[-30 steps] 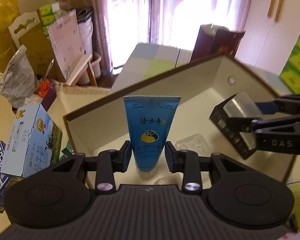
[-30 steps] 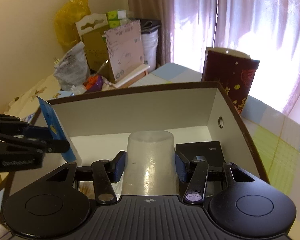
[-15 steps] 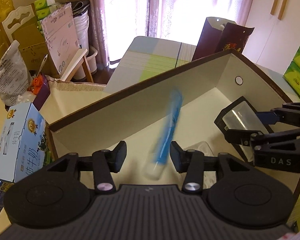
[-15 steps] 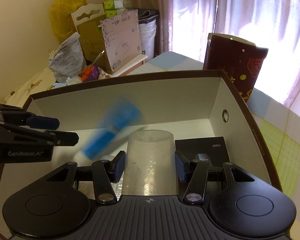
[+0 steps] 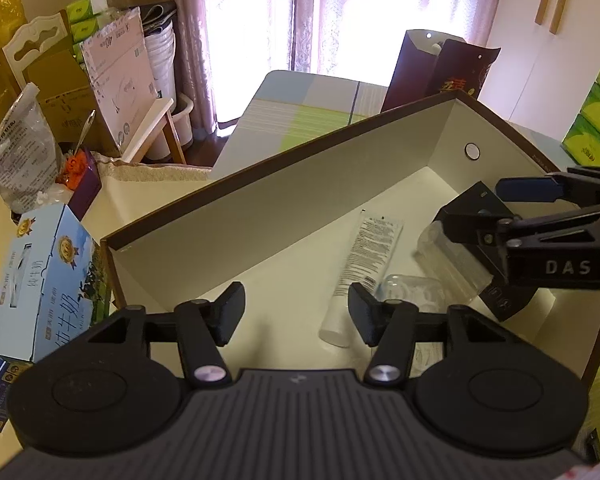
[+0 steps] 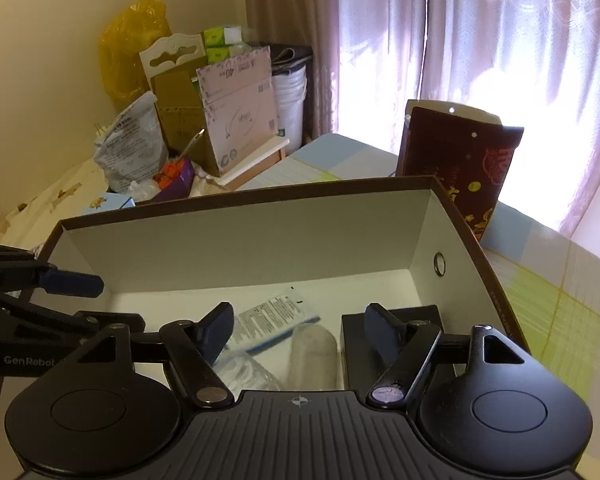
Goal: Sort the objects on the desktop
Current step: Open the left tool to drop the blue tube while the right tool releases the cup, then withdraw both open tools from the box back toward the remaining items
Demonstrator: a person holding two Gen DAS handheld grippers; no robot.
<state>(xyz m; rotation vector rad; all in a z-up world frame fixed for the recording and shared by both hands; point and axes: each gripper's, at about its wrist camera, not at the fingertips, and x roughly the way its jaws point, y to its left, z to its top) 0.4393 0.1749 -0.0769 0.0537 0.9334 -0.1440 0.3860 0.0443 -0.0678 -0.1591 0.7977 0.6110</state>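
Note:
A brown-rimmed box [image 5: 260,184] with a white inside fills both views. On its floor a blue tube [image 5: 366,264] lies flat with its printed back up, also seen in the right wrist view as the tube [image 6: 276,312]. My left gripper [image 5: 298,312] hangs open and empty above the box floor. My right gripper [image 6: 300,332] is open too. Below it a clear cup [image 6: 314,356] lies on its side, blurred, beside a small black box [image 6: 354,360]. From the left wrist view, the right gripper [image 5: 496,208] hovers over the cup [image 5: 448,264].
A clear plastic blister pack [image 5: 404,288] lies in the box near the tube. A blue milk carton case [image 5: 40,280] stands left of the box. A dark red gift bag [image 6: 460,160] stands behind it, green tissue packs [image 5: 596,120] at the right.
My left gripper opened and the tube dropped flat onto the box floor. My right gripper opened and the cup fell out of its fingers into the box.

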